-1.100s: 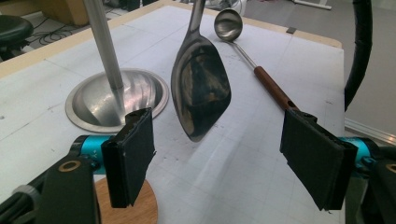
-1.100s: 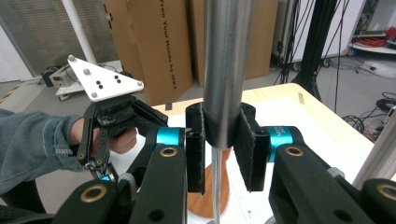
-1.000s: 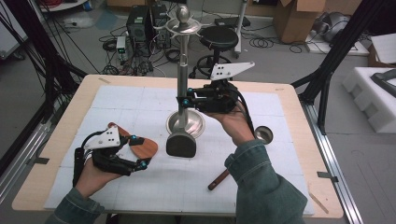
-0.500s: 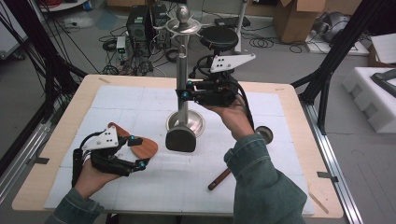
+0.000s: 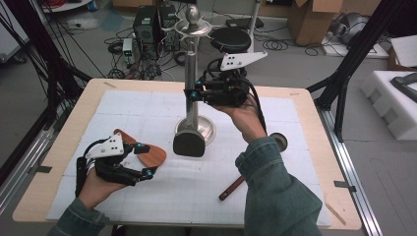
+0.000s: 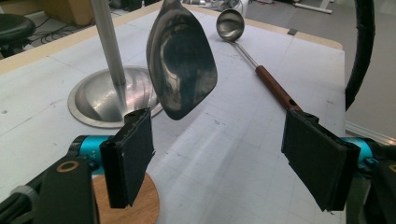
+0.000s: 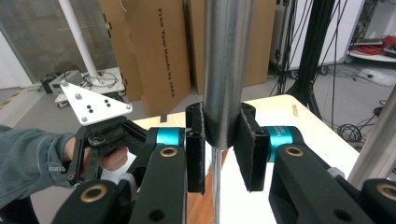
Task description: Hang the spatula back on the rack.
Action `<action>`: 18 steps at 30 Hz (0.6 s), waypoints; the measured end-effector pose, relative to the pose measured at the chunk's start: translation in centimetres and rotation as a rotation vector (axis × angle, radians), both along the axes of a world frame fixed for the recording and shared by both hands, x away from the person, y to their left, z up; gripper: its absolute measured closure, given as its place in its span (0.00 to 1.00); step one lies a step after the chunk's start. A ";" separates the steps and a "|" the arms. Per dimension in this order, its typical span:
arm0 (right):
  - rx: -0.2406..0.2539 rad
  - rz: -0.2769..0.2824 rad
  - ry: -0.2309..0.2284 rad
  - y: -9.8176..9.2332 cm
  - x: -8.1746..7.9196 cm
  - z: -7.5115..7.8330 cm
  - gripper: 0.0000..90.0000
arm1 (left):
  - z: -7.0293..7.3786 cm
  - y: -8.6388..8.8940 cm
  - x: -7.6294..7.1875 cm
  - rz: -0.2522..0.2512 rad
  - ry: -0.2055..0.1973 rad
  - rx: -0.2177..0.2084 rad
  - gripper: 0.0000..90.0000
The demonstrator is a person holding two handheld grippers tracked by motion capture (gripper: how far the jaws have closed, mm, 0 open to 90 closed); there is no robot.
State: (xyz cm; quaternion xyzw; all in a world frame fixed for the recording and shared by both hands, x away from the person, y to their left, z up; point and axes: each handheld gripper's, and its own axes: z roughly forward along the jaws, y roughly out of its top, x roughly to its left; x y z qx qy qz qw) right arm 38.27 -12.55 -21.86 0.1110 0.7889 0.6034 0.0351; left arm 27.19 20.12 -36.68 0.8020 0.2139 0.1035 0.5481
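My right gripper (image 5: 191,89) is shut on the thick steel handle (image 7: 226,70) of a metal spoon, held upright beside the stand's pole (image 5: 191,54). The spoon's dark bowl (image 5: 189,144) hangs just above the stand's round base (image 5: 209,130); in the left gripper view the spoon's bowl (image 6: 182,60) hangs ahead. My left gripper (image 5: 147,160) rests at the table's front left, open, over a wooden spatula (image 5: 153,156). A piece of that wooden spatula (image 6: 140,205) shows under one jaw of my left gripper (image 6: 224,161).
A steel ladle (image 5: 280,141) with a wooden handle (image 5: 231,188) lies right of the stand, and the ladle (image 6: 230,23) lies beyond the spoon. The stand's top (image 5: 193,24) carries hooks. White paper (image 5: 123,108) covers the table. Cardboard boxes (image 7: 144,51) stand beyond the table.
My right gripper has risen slightly with the spoon, so the bowl hangs a little higher over the base. The left gripper has stayed put.
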 end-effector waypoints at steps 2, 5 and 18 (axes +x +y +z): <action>0.002 0.001 -0.006 0.2 0.2 0.1 0.84 | 0.0 0.0 0.0 0.001 0.003 -0.004 0.29; -0.002 0.001 -0.002 0.5 0.5 0.2 0.84 | 0.1 0.2 0.1 0.000 0.000 -0.007 0.29; -0.016 -0.014 0.012 1.9 1.5 0.0 0.84 | 0.1 0.6 0.1 0.004 -0.002 -0.017 0.29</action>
